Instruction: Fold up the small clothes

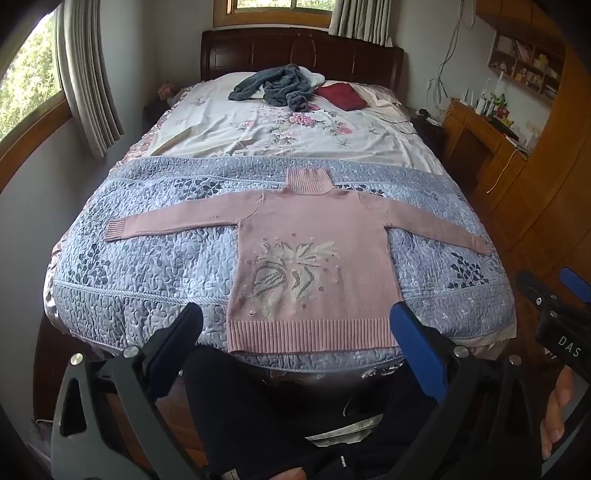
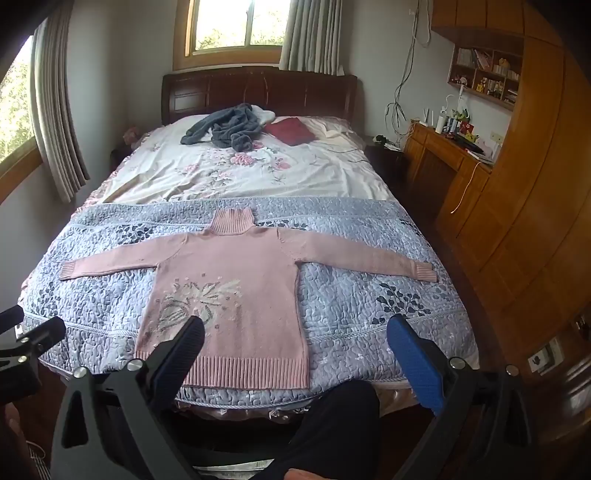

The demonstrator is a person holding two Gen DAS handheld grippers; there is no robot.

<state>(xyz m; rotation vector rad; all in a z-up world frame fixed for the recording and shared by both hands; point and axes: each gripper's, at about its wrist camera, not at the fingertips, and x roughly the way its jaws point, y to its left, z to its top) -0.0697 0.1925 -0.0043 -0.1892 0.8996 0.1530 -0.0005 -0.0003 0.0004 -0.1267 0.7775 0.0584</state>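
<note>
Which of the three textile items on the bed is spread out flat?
The pink sweater on the blue quilt. The grey garment lies crumpled and the dark red item looks folded, both near the headboard.

You're facing a daylit bedroom with a bed in the middle.
Your bed has a dark wooden headboard under a window with grey curtains; another window sits left, and wooden cabinets with a wall shelf line the right.
</note>
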